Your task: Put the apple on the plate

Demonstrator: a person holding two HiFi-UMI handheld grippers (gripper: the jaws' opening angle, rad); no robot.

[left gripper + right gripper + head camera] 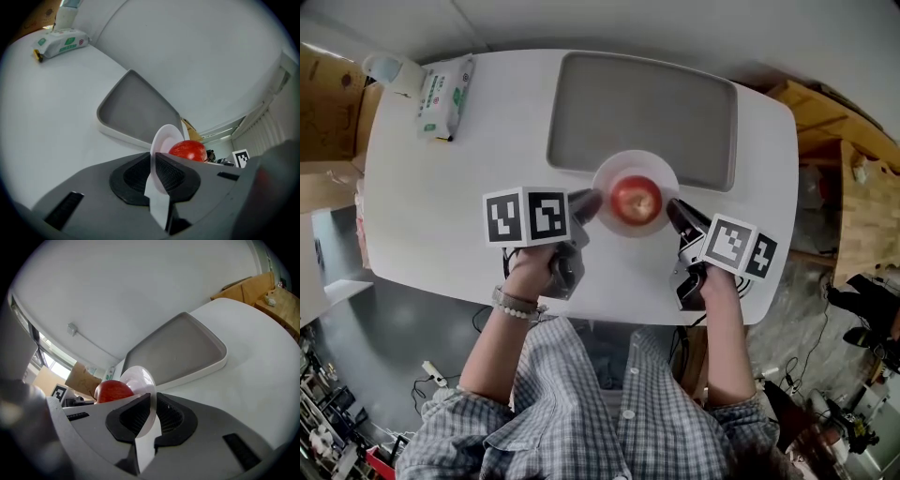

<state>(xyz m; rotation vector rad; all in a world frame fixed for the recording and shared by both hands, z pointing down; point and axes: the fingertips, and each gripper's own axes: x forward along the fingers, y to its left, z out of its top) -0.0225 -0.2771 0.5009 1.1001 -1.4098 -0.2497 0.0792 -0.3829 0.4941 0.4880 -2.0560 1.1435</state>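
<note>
While print on the wipes pack (pixel 445 94) at 10 o'clock is unreadable, my left gripper (pixel 587 203) and right gripper (pixel 675 213) pinch the plate (pixel 623 161) rim at 9 and 3, apple (pixel 636 200) sitting in its middle.

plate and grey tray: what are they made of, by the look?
The plate: white, smooth, very thin at the edge, faintly glossy; likely plastic or melamine, thin ceramic not excluded. The tray: grey, matte, with a rounded moulded rim; probably plastic.

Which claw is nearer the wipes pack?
Left. The left claw clamps the plate on the side toward the wipes pack; the right claw clamps the opposite rim, farther away.
</note>
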